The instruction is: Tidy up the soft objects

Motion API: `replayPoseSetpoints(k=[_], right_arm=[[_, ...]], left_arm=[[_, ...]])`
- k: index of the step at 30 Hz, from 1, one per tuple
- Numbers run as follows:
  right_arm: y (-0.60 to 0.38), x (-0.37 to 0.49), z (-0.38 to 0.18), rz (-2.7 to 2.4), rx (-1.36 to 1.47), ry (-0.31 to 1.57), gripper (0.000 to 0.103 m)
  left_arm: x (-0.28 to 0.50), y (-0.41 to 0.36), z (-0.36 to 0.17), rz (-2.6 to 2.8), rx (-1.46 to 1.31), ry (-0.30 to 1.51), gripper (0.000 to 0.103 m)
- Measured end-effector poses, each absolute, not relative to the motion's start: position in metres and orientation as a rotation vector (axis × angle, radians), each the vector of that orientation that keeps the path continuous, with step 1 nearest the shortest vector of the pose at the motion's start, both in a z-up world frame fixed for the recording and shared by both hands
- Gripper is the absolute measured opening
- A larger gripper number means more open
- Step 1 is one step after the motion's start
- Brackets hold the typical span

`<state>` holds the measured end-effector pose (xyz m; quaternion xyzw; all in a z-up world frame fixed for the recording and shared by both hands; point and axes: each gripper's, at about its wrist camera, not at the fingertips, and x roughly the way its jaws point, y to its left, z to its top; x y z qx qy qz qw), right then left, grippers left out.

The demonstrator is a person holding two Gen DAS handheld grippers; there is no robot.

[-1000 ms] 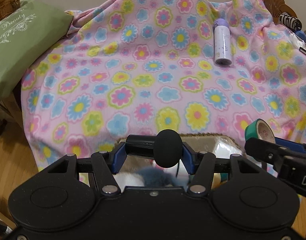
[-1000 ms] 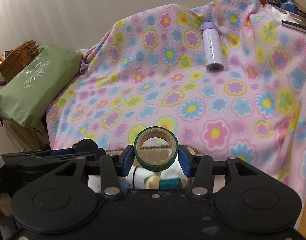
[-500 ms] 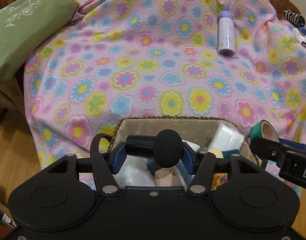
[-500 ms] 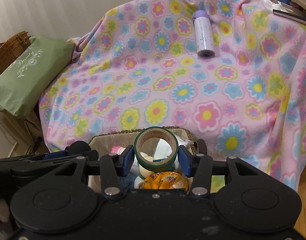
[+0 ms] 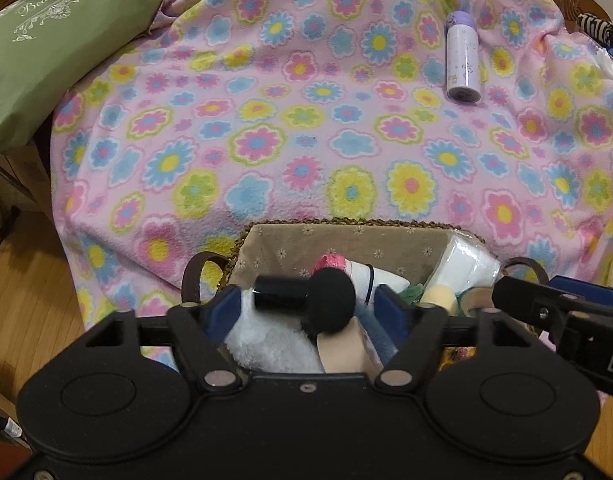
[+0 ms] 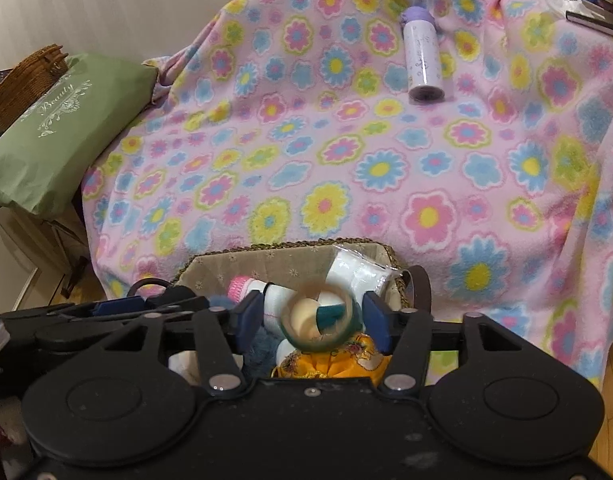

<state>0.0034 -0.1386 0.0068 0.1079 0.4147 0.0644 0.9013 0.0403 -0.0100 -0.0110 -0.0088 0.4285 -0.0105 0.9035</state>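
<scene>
Jaws of the left gripper (image 5: 308,306) have just been opening and stand apart with the black brush (image 5: 310,298) loose between them, its long axis crosswise, round head to the right, above the lined basket (image 5: 338,236) at the near edge of the flowered blanket (image 5: 306,120), which holds a white plush (image 5: 266,340), a pink-capped tube (image 5: 338,264) and a wrapped white pack (image 5: 466,264). From the right wrist, the right gripper (image 6: 312,320) has likewise been opening, pads clear of the blurred green tape roll (image 6: 318,320), whose hole faces the camera over the basket's yellow cloth (image 6: 326,364); beyond lies open blanket, with only a purple-capped bottle (image 6: 422,60) lengthwise toward its far edge and a green pillow (image 6: 58,132) off the left edge.
</scene>
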Motion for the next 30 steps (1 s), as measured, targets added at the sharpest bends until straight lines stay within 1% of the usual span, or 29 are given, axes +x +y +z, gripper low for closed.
replayPoseSetpoints(k=[8,11,15,30], right_arm=[[-0.1428,0.0006,0.0095,0.095,0.223,0.845,0.056],[-0.1432,-0.0010,0.0106,0.077,0.216,0.841,0.057],[-0.1436,-0.0023,0.0110,0.062,0.207,0.841,0.060],[-0.1478,-0.0025,0.0090,0.025,0.205,0.859,0.066]], left_arm=[[0.0390,-0.0097,-0.0088,-0.013,-0.011,0.878,0.072],[0.0372,-0.0094,-0.0073,-0.008,-0.008,0.870,0.075],[0.0352,-0.0091,-0.0058,-0.003,-0.002,0.865,0.075],[0.0308,-0.0069,-0.0058,0.003,0.004,0.871,0.076]])
